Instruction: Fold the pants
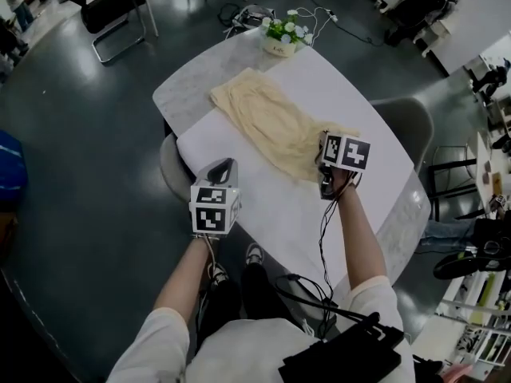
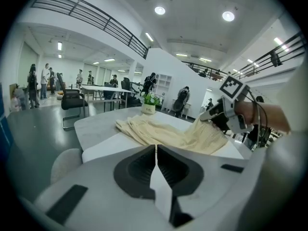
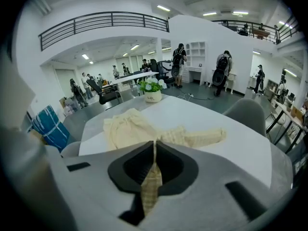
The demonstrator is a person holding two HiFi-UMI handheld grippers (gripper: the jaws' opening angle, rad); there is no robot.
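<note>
The left gripper (image 2: 156,150) and the right gripper (image 3: 154,146) have grey shells, black around the jaws. Behind each sits a white cube (image 1: 214,208) with black square markers. A thin black cable (image 1: 322,228) runs back from the right gripper. The sleeves (image 1: 152,337) are white.

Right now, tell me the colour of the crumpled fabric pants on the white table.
Pale cream-yellow, faintly checked; the pants show best in the right gripper view.
</note>
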